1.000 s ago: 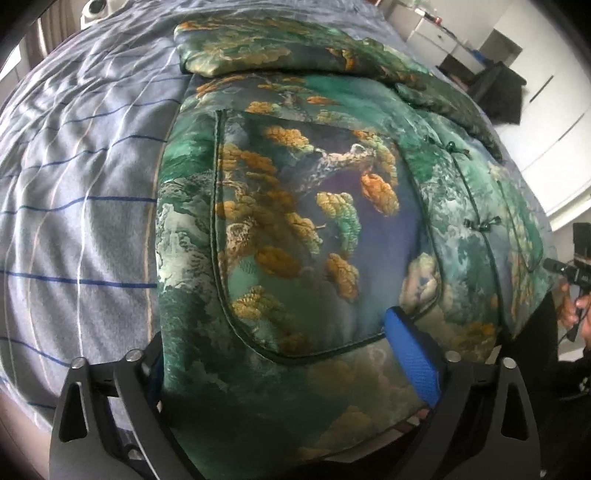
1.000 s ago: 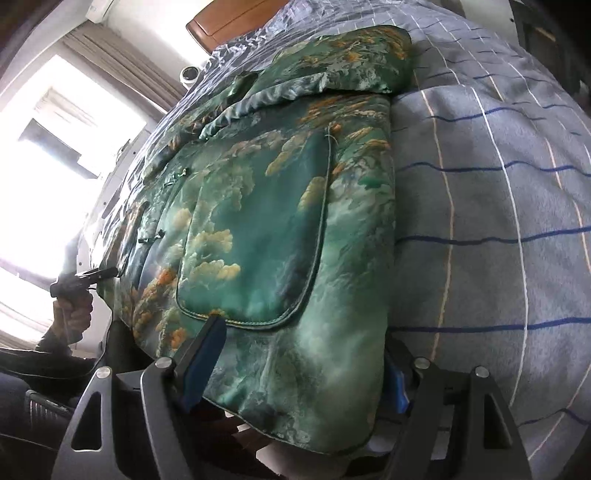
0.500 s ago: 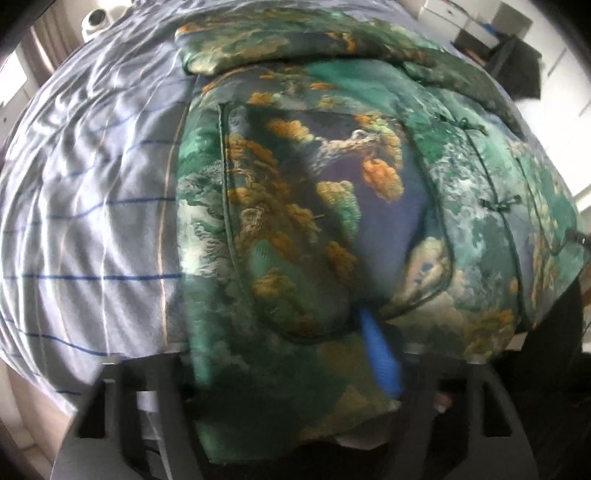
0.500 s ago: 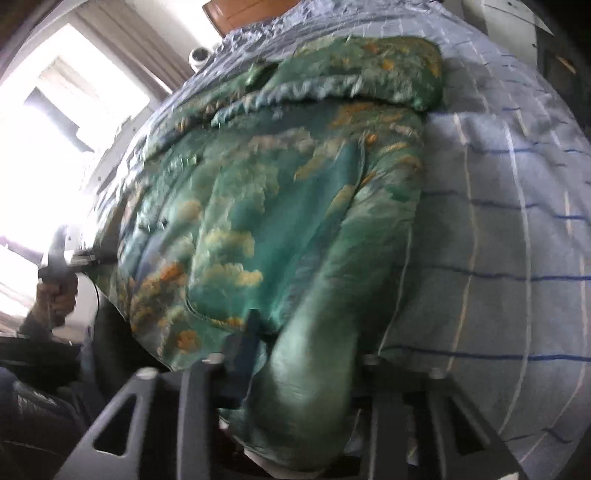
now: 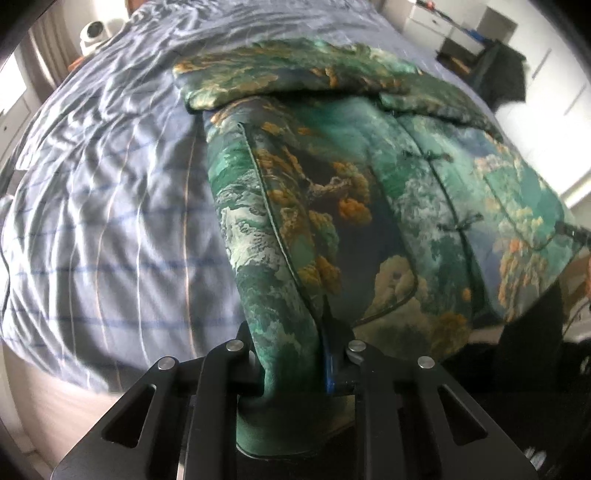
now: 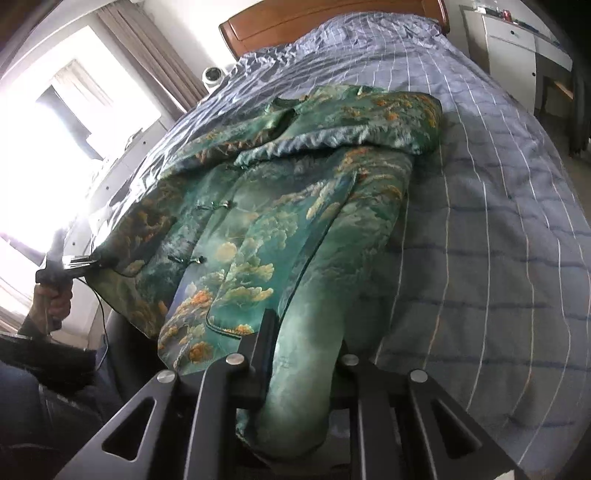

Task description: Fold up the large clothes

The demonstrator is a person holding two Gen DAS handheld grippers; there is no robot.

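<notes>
A large green jacket (image 5: 369, 206) with a gold and white landscape print lies on the bed, knot buttons down its front, sleeves folded across the top. It also shows in the right wrist view (image 6: 280, 221). My left gripper (image 5: 291, 339) is shut on the jacket's bottom hem at its left corner, the cloth bunched between the jaws. My right gripper (image 6: 303, 354) is shut on the hem at the other corner. The left gripper (image 6: 70, 264) shows at the left of the right wrist view, held in a hand.
The bed (image 5: 110, 206) has a rumpled blue-grey sheet with thin stripes. A wooden headboard (image 6: 332, 18) stands at the far end. A small white camera (image 6: 214, 75) sits near the headboard. White drawers (image 6: 513, 55) stand to the right, a bright window (image 6: 74, 129) to the left.
Both grippers closed on the jacket's hem corners, which were lying between open jaws a second ago. The hem is now bunched and lifted off the bed.
</notes>
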